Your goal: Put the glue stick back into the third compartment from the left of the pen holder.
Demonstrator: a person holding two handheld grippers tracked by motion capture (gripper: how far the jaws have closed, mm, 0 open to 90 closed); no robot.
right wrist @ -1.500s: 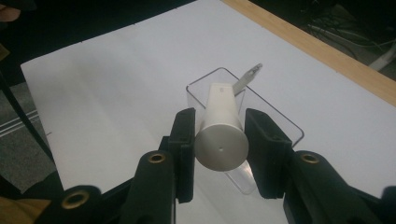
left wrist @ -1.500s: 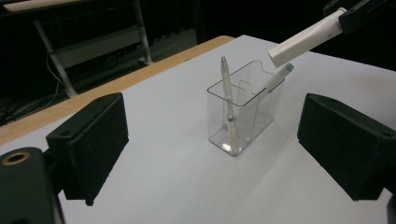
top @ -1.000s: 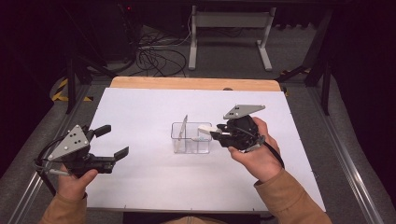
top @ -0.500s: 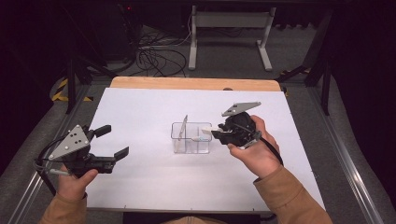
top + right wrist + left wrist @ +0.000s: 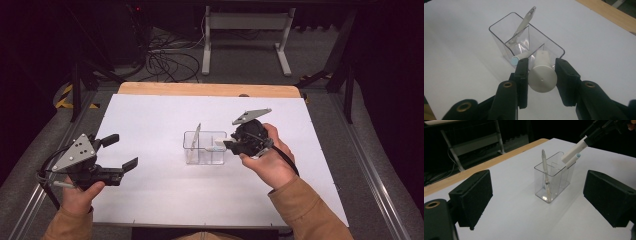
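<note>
Count on the white tabletop point(image 5: 150, 215): one clear plastic organiser box point(image 5: 204, 148), two tongs, three writing items.

The organiser box has two compartments, parted by one clear divider wall. It stands between the two tongs, just in front of the right tongs and well apart from the left tongs.

Item 1: one slim silver pen point(image 5: 545, 173), in the compartment farther from the right tongs, leaning with its tip up past the rim.

Item 2: one thick white marker point(image 5: 542, 74), gripped across its barrel by the right tongs point(image 5: 541, 72), both pads pressing on it. It is tilted, its lower end inside the near compartment, its blunt end toward the right gripper camera.

Item 3: one thinner white marker with a light blue end point(image 5: 520, 58), just beside the thick one, at the left pad in the right gripper view, leaning out over the box rim. Whether a pad touches it I cannot tell.

Left tongs point(image 5: 116, 152): jaws stand wide apart with nothing between them, held low over the tabletop; the box lies ahead between the two black pads point(image 5: 473, 195) in the left gripper view.
</note>
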